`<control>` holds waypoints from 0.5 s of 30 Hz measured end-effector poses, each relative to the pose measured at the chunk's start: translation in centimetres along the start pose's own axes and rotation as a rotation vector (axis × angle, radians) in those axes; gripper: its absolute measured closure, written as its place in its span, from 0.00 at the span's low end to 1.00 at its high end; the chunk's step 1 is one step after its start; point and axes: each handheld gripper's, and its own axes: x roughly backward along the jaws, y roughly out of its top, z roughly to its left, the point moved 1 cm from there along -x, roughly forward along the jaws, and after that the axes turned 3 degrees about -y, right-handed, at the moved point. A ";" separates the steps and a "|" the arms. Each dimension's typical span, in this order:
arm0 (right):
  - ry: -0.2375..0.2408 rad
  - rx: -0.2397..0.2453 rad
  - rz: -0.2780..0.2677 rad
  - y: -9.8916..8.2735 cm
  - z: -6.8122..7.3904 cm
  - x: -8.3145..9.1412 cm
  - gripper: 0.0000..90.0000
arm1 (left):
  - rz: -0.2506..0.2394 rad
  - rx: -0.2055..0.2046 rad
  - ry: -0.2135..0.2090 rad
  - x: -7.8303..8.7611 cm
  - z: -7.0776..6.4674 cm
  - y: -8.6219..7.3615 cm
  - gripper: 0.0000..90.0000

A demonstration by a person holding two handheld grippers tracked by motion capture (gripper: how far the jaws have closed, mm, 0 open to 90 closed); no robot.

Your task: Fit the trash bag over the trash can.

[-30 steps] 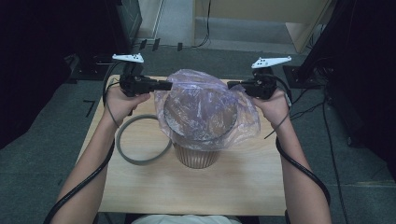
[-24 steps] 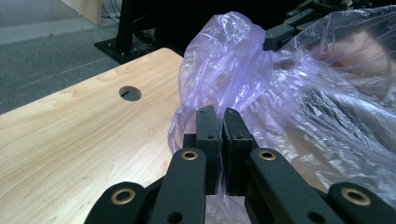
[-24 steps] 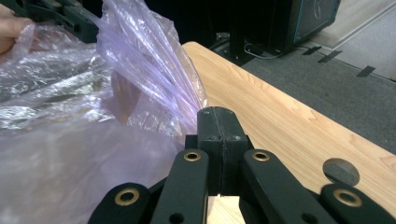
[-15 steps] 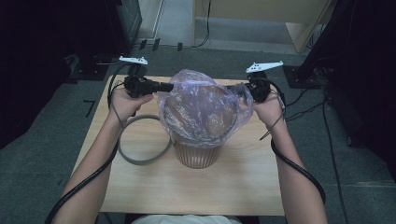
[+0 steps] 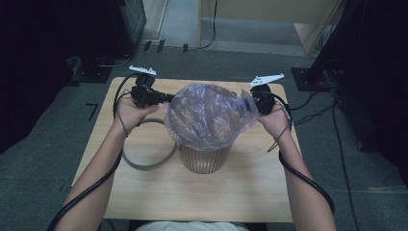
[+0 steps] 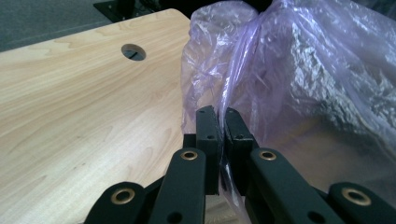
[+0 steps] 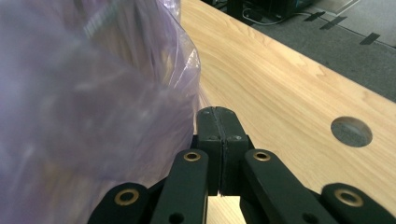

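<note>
Translucent purple bin liner (image 5: 207, 115), centre of the high view, draped over the ribbed wastebasket (image 5: 204, 159) standing mid-tabletop (image 5: 159, 192). I pinch its rim at opposite sides, left gripper (image 5: 166, 98) and right gripper (image 5: 251, 103), both jaws closed tight on the film, so the mouth spreads wide enough to pass the basket's rim. The grey ring (image 5: 144, 163) lies beside the basket at lower left, probably to clamp the liner afterwards.

Both grippers w/ bag (image 5: 207, 115) edges lowered; bag now down over bin (image 5: 204, 156).
</note>
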 end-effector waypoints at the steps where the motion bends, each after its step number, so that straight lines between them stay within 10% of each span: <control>1: 0.001 0.001 -0.012 -0.1 0.0 0.1 0.95 | -0.011 -0.011 -0.009 0.2 -0.2 0.1 0.96; 15: -0.001 -0.002 -0.192 1.0 -0.3 5.8 0.62 | -0.064 -0.086 -0.029 3.2 -2.5 1.5 0.75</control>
